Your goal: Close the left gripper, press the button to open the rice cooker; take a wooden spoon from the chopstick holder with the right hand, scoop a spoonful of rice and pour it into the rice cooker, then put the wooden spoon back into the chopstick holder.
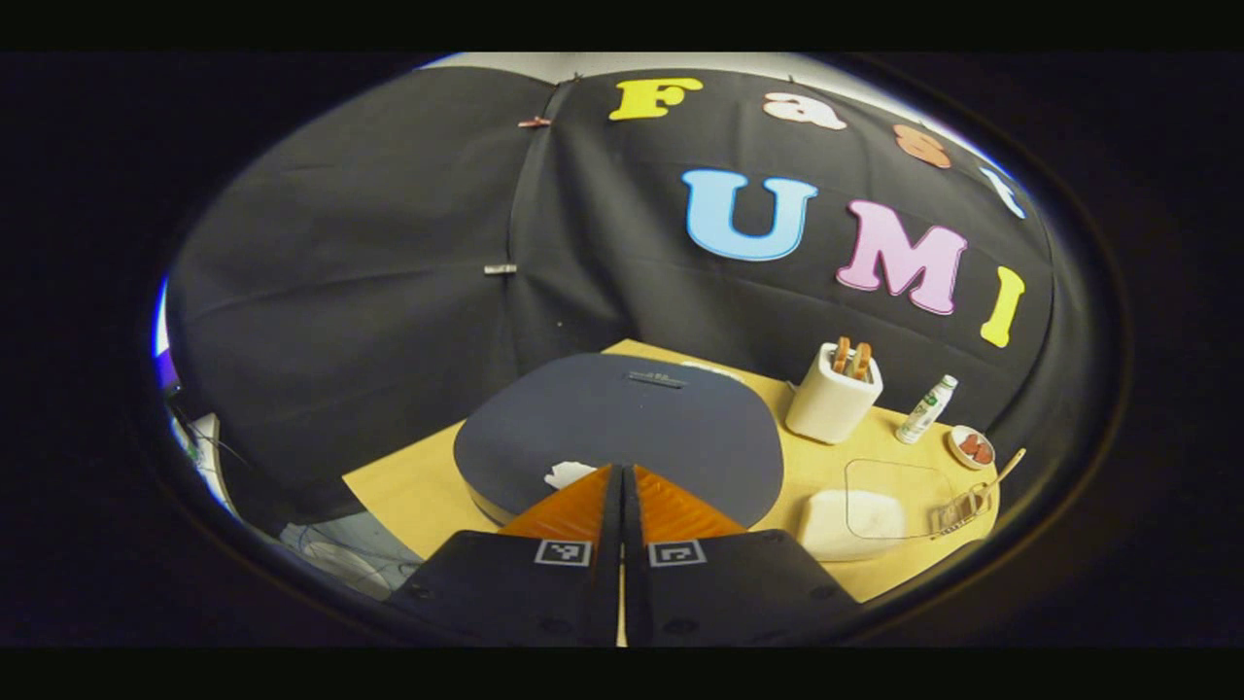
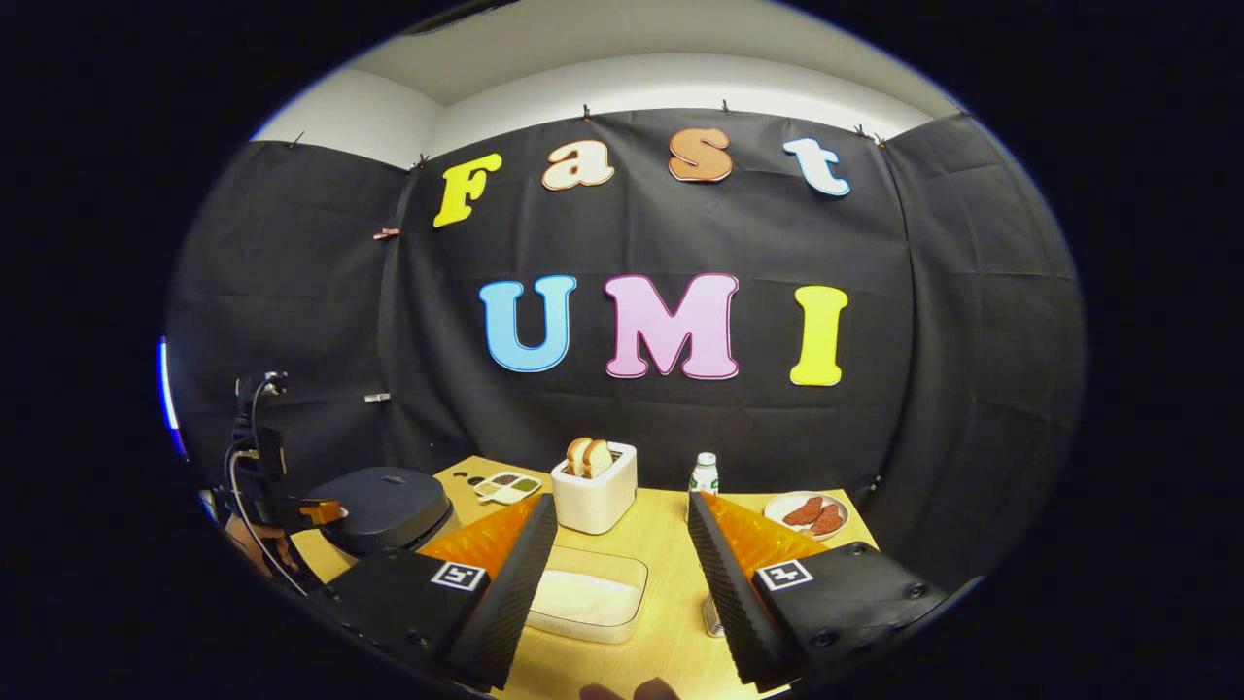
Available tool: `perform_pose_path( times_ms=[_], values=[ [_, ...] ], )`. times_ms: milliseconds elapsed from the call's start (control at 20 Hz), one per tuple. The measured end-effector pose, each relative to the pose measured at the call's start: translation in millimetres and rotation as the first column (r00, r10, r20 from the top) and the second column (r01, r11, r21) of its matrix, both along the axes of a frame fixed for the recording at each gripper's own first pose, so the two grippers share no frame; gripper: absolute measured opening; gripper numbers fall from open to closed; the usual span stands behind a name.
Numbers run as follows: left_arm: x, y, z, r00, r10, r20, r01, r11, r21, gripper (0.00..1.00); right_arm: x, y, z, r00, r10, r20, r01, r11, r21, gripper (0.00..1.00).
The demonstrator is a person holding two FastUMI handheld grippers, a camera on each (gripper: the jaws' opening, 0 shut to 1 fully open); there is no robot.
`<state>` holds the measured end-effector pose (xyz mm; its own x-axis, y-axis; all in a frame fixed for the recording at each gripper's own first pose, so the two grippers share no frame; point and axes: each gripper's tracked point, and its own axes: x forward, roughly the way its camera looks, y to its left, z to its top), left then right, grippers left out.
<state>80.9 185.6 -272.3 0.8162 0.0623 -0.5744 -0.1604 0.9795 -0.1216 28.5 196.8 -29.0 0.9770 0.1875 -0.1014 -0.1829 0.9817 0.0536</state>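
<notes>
The dark grey rice cooker (image 1: 622, 428) sits with its lid down at the middle of the table. My left gripper (image 1: 622, 471) is shut and empty, its tips just over the lid's front edge beside a small white patch (image 1: 569, 474). In the right gripper view the same gripper (image 2: 316, 510) hovers at the cooker (image 2: 389, 506). A clear box of rice (image 2: 588, 593) lies below my right gripper (image 2: 622, 501), which is open and holds nothing. A wire chopstick holder (image 1: 962, 506) with a wooden handle (image 1: 1011, 467) sticking out stands right of the rice box (image 1: 855, 520).
A white toaster (image 2: 595, 491) with bread slices stands behind the rice box. A small bottle (image 2: 704, 474), a plate of sausages (image 2: 807, 512) and a small sectioned dish (image 2: 505, 486) sit along the back of the wooden table (image 2: 671, 544). Cables hang at the left.
</notes>
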Motion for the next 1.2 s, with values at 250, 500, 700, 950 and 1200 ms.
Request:
perform_pose_path(
  times_ms=[250, 500, 700, 950, 1200],
  values=[
    [19, 1, 47, 0.995, -0.016, 0.095, 0.010, 0.998, 0.062, 0.10, 0, 3, 6, 0.999, 0.036, 0.015, -0.037, 0.999, 0.002, 0.86],
    [10, -8, 88, 0.985, 0.011, 0.174, -0.033, 0.992, 0.122, 0.08, 7, -4, 3, 0.996, 0.091, 0.015, -0.091, 0.996, 0.016, 0.86],
    [-13, -17, 107, 0.979, 0.058, 0.196, -0.084, 0.988, 0.127, 0.10, 19, -28, -6, 0.995, 0.100, -0.010, -0.099, 0.994, 0.049, 0.86],
    [-36, -39, 136, 0.964, 0.081, 0.252, -0.121, 0.981, 0.149, 0.20, 35, -61, -27, 0.994, 0.099, -0.055, -0.094, 0.993, 0.078, 0.85],
    [-49, -71, 155, 0.941, 0.051, 0.335, -0.100, 0.986, 0.131, 0.44, 46, -89, -49, 0.994, 0.046, -0.095, -0.041, 0.998, 0.056, 0.82]
  ],
)
